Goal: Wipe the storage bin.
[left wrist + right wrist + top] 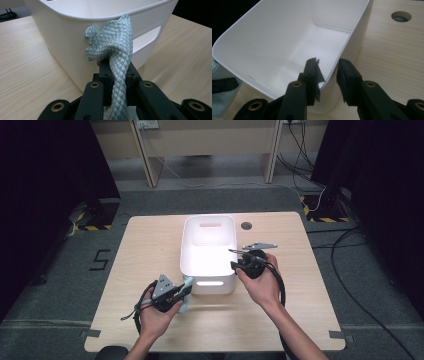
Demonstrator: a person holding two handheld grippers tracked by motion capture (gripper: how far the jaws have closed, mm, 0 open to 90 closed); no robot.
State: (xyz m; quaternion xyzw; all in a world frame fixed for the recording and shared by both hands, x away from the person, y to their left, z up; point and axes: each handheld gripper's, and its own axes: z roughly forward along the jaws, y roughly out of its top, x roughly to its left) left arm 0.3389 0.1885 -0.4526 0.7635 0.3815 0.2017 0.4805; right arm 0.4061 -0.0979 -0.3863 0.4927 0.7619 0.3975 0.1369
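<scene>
Dangling from the left claw (117, 75), the pale green quilted cloth (113, 50) sits pinched tight between its jaws, bunched against the outer front wall of the white plastic tub (208, 251), just below the rim, above the light wooden worktop (145, 245); across on the tub's right wall, the right claw (327, 75) straddles the rim, jaws parted, pads seemingly not pressing; my worry: lift the cloth too low and it snags the rim, shoving the unsteadied tub away.
</scene>
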